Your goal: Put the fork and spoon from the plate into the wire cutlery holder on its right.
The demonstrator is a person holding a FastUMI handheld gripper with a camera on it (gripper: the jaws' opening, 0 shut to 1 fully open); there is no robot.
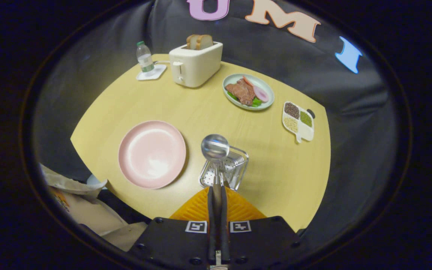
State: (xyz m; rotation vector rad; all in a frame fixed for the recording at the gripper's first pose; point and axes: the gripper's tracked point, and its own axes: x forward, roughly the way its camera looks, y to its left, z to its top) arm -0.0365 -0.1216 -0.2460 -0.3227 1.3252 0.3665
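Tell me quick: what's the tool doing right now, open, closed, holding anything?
Tool: closed on the spoon, gripping its handle between both fingers, with the bowl held up above the wire cutlery holder.

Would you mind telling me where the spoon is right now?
In the gripper view, the spoon is clamped by its handle in the shut gripper, bowl raised above the wire cutlery holder, just right of the pink plate.

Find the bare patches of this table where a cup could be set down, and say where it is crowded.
Free: the broad stretch between pink plate, toaster and food plate; also right of the wire holder, below the seed tray. Crowded: the far edge with bottle and toaster. The gripper is shut on the spoon over the holder.
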